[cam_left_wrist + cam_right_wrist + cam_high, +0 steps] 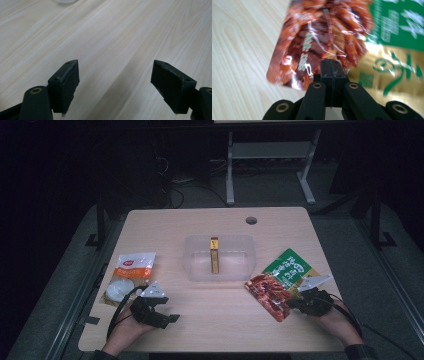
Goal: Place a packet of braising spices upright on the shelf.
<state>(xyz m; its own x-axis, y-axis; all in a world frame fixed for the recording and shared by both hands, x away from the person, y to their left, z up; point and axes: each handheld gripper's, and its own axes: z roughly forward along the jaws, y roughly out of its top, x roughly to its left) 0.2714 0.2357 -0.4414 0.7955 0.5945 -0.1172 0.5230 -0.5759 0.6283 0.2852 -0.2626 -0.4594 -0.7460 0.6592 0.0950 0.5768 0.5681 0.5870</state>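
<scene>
Red snack packet point(269, 296) lies near the right end of the table's front edge, with its upper right part overlapping the green-and-gold packet point(292, 268) just behind it. In the right gripper view the red snack packet point(319, 37) has a glossy film printed with reddish-brown strips, and the green-and-gold packet point(397, 45) lies at its right. Right gripper point(295, 306) has its jaws pressed flat together on the near edge of the red packet; in the right gripper view the right gripper point(331, 68) shows no gap between its pads.

Left gripper point(167, 312) sits near the front left corner of the table point(220, 330), jaws spread wide, nothing between them; the left gripper view shows the left gripper point(115, 82) over bare wood.

Clear plastic tub point(220, 258) stands at table centre, holding a narrow yellow-brown stick pack point(214, 255). An orange-and-white pouch point(129, 272) lies toward the left edge.
</scene>
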